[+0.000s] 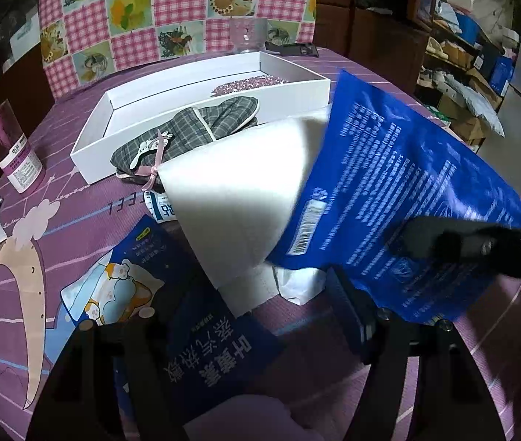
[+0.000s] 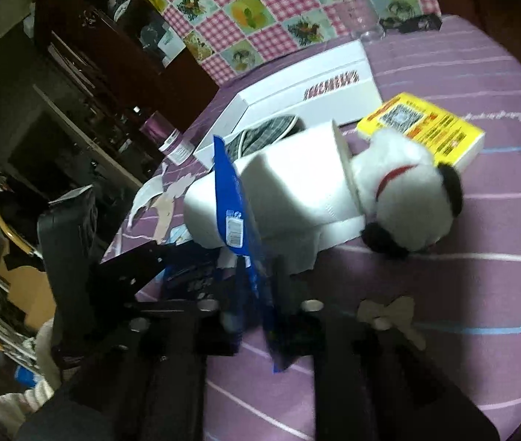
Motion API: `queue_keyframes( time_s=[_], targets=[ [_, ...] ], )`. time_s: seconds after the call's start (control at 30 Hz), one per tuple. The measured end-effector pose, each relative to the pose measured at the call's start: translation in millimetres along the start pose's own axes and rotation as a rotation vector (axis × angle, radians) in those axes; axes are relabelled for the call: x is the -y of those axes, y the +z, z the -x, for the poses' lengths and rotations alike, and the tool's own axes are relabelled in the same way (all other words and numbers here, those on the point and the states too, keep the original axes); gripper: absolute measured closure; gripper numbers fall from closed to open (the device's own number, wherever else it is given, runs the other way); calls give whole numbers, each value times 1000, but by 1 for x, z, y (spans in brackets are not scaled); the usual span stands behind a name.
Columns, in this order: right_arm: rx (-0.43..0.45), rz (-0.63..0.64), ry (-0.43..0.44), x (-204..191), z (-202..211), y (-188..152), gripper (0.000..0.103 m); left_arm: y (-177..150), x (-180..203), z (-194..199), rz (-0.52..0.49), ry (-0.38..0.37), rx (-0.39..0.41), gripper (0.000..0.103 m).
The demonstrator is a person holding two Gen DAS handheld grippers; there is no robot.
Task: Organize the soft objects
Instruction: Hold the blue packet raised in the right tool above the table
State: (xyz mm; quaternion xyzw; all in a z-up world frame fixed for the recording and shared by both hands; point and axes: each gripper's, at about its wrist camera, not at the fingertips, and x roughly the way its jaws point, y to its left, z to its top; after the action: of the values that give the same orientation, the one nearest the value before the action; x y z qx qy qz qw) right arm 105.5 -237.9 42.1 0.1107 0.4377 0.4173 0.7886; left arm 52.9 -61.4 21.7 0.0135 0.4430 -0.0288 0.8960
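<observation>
Progress: partial. White box [image 1: 91, 161] on worktop holds plaid slippers [image 1: 186, 128]. Right gripper [image 2: 256, 286] fingers pinch blue packet [image 1: 400, 198] near box; left gripper [image 1: 245, 334] open. Tissue rolls [image 2: 289, 183], plush dog [image 2: 403, 191], apparently unsorted, beside box.

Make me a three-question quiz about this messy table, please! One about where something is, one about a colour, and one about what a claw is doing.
1. Where are the grey plaid slippers?
A. in the white box
B. on the yellow box
C. under the glass

2. What colour is the toy dog's collar?
A. green
B. red
C. blue

3. What is the right claw doing?
A. hanging open and empty
B. squeezing the toy dog
C. pinching the blue bag

Answers: 1 A, they lie inside its walls, one toe poking over the rim. 2 B, a red band shows on the white fur. 3 C, the bag's edge runs between its closed fingers.
</observation>
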Motion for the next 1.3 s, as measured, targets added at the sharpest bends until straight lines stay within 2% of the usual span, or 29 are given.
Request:
queue_keyframes(
  time_s=[0.47, 0.7, 0.77, 1.0, 1.1, 1.3],
  targets=[
    [116, 16, 18, -6, 26, 1, 96, -4, -11, 23, 42, -102, 67, 35],
    [138, 28, 38, -12, 33, -1, 96, -25, -19, 54, 87, -117, 137, 35],
    [136, 34, 43, -14, 33, -1, 96, -34, -21, 61, 98, -107, 147, 35],
    [139, 42, 58, -18, 36, -3, 96, -63, -28, 75, 174, -60, 106, 35],
    [134, 39, 63, -19, 35, -4, 96, -71, -28, 73, 219, -26, 58, 51],
    [125, 41, 62, -19, 33, -4, 96, -74, -23, 71, 231, 19, 36, 57]
  ],
)
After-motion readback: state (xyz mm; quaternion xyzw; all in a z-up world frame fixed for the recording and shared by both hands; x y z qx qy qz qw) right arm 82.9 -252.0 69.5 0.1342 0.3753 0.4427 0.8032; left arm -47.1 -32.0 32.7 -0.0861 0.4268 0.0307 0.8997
